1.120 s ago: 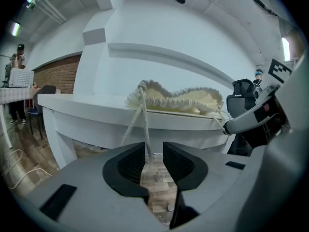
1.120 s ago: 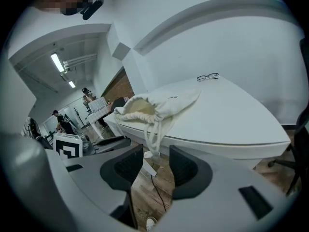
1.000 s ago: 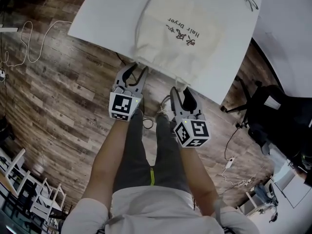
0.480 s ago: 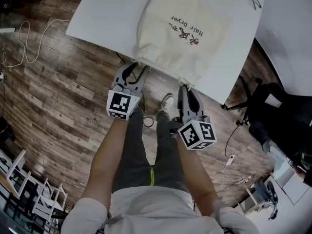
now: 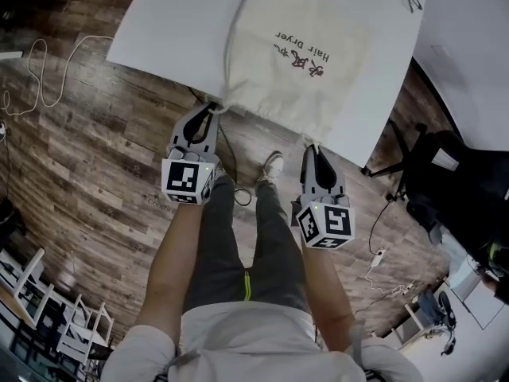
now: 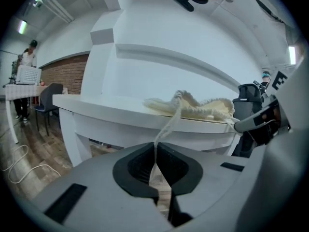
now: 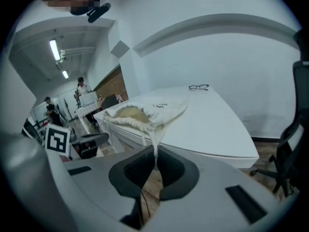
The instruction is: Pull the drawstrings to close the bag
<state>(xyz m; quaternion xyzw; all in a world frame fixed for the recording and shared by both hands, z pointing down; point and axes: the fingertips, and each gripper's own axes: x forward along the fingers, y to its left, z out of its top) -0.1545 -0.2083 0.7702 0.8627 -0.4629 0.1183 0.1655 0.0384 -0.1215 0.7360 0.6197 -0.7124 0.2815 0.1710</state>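
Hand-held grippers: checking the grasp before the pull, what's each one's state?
Left hand-held gripper: jaws just closed onto the left drawstring.
Right hand-held gripper: jaws just closed onto the right drawstring.

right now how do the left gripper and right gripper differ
The left gripper grips the left drawstring at the bag mouth's left corner; the right gripper grips the right drawstring at its right corner. The left drawstring shows a longer free stretch than the right drawstring. Shared: both grippers' fingers have just been closing, each now shut on its cord, just off the table edge.
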